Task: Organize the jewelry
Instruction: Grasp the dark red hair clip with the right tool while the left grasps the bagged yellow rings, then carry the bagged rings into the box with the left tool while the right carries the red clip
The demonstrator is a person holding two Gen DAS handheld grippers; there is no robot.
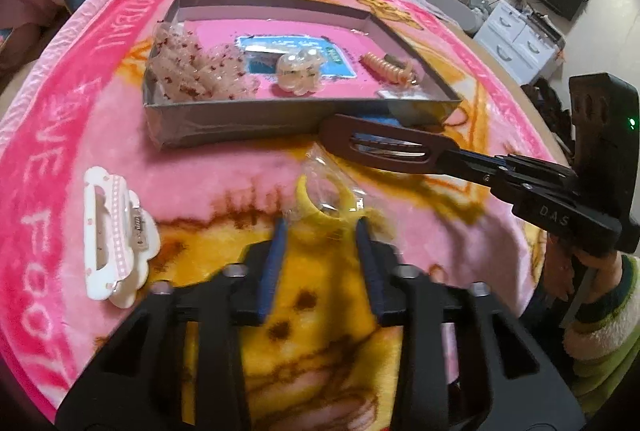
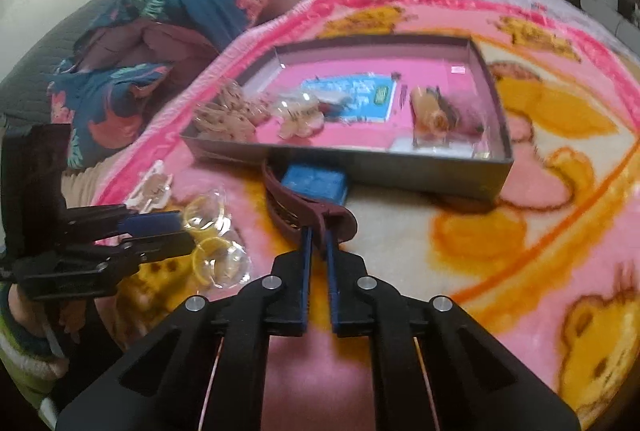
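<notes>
A clear bag of yellow rings (image 1: 324,199) lies on the pink blanket, and my left gripper (image 1: 320,225) is shut on its near edge. The right wrist view shows the same grip from the side, with the left gripper (image 2: 188,233) at the bag (image 2: 216,259). My right gripper (image 2: 318,233) is shut on the end of a dark brown hair clip (image 2: 296,203), which points at the grey tray (image 2: 400,173). In the left wrist view the right gripper (image 1: 464,157) holds that clip (image 1: 380,147) just in front of the tray (image 1: 240,125).
The tray holds a beaded bundle (image 1: 188,67), a clear claw clip (image 1: 298,71), an orange spiral tie (image 1: 384,67) and a blue card (image 1: 288,47). A white hair clip (image 1: 116,231) lies left on the blanket. A blue box (image 2: 316,183) sits against the tray's front wall.
</notes>
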